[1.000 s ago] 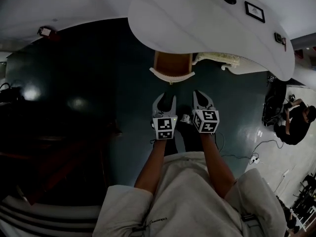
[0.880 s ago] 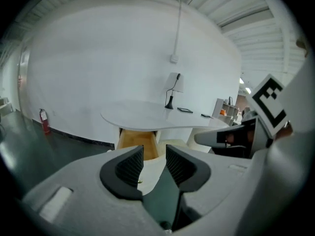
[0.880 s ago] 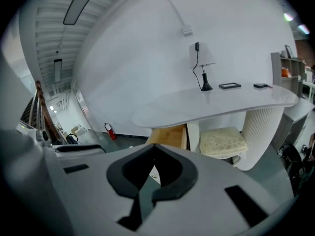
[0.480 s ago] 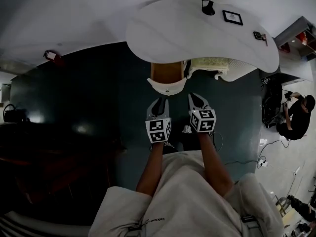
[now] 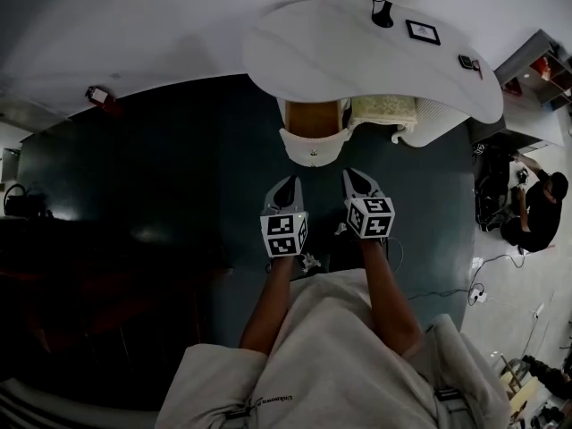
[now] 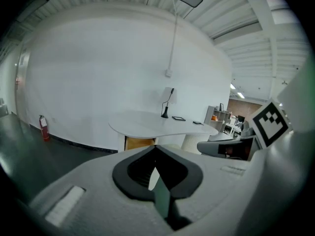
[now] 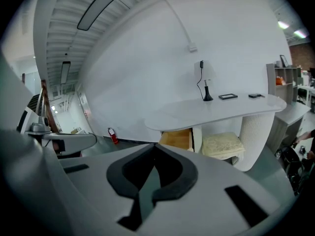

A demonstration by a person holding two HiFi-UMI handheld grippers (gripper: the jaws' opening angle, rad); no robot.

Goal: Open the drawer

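Note:
The drawer (image 5: 313, 120) under the white desk (image 5: 357, 52) stands pulled out, its wooden inside showing behind a curved white front (image 5: 312, 147). The left gripper view shows the drawer (image 6: 140, 143) beyond the jaws, and so does the right gripper view (image 7: 178, 137). My left gripper (image 5: 288, 182) hangs a little short of the front; its jaws have just been closing and now meet on nothing. Beside it, my right gripper (image 5: 355, 175) is shut and empty too. In the gripper views the left gripper (image 6: 155, 150) and right gripper (image 7: 155, 148) touch nothing.
A cushioned stool (image 5: 382, 112) sits under the desk right of the drawer. A lamp (image 5: 384, 12) and a dark frame (image 5: 422, 31) stand on the desktop. A person (image 5: 541, 208) crouches at far right. A fire extinguisher (image 5: 98, 96) stands by the wall, left.
The left gripper's jaws, apart a second ago, have come together. Both hands have lifted, and the head view now takes in more of the desk.

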